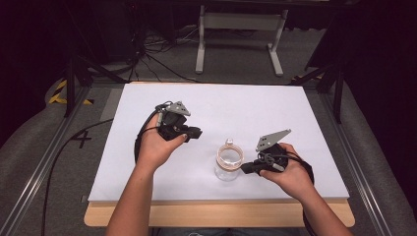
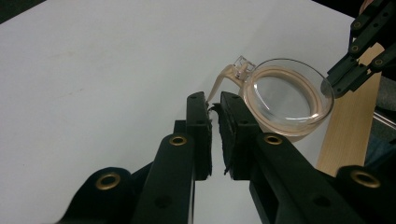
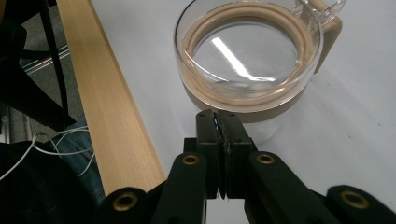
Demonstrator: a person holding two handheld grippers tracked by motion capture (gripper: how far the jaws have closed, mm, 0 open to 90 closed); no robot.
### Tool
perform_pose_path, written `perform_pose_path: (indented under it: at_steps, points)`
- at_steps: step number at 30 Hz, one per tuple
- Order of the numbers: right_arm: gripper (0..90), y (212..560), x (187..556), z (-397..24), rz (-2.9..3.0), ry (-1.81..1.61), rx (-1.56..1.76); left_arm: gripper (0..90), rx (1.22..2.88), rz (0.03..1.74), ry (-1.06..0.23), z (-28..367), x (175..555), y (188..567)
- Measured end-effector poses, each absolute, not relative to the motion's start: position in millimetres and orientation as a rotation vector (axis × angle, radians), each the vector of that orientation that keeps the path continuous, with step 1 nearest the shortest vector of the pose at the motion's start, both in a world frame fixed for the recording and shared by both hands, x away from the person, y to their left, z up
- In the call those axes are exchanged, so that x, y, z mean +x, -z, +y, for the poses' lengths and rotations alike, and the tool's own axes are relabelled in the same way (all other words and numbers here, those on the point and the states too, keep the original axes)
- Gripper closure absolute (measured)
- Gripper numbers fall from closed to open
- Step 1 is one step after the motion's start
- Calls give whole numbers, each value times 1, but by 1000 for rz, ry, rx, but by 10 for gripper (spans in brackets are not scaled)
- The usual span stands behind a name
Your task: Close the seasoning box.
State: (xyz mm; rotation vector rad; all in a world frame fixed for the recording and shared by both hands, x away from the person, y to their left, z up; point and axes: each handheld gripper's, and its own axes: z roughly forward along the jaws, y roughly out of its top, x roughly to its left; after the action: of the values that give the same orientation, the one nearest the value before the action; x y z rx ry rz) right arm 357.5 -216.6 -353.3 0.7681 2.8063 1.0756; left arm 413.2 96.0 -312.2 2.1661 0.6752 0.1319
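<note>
From above, a glass jar (image 1: 229, 162) stands on the white table (image 1: 275, 113) between both grippers. Its own camera shows the right gripper (image 3: 221, 122) closed, empty, just beside the jar; the left gripper (image 2: 213, 105) is nearly closed, empty.

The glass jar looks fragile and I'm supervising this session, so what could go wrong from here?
1. The right gripper, jaws shut, sits right beside the glass jar; a sideways nudge might tip it or slide it.
2. The jar stands near the table's wooden front edge, so a push that way could send it off.
3. Its smooth clear wall may slip in narrow jaws.
</note>
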Motion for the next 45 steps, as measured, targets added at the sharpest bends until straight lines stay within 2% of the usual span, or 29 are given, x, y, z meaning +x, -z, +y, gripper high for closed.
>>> perform_pose_path:
  at_steps: [3, 4, 5, 6, 9, 15, 21, 29, 35, 45]
  points:
    - [835, 348, 358, -219, 2781, -1100, 758, 799, 2163, 679, -132, 98, 412, 313]
    - [799, 345, 358, -220, 2769, -1115, 760, 791, 2164, 678, -129, 99, 411, 313]
    - [722, 341, 360, -223, 2742, -1158, 766, 775, 2162, 682, -122, 100, 410, 314]
    - [722, 341, 360, -223, 2742, -1158, 766, 775, 2166, 680, -116, 102, 409, 314]
    - [620, 335, 364, -227, 2692, -1221, 789, 763, 2157, 694, -108, 110, 405, 314]
    - [528, 320, 380, -242, 2618, -1255, 752, 735, 2153, 756, -111, 130, 398, 317]
    - [495, 318, 400, -263, 2548, -1241, 759, 704, 2155, 822, -103, 146, 398, 327]
    - [491, 333, 425, -301, 2477, -1183, 834, 639, 2144, 903, -52, 165, 412, 359]
    - [484, 361, 439, -331, 2451, -1101, 898, 620, 2163, 951, -38, 174, 424, 385]
    - [485, 419, 442, -357, 2395, -1070, 1014, 561, 2230, 971, -110, 180, 434, 414]
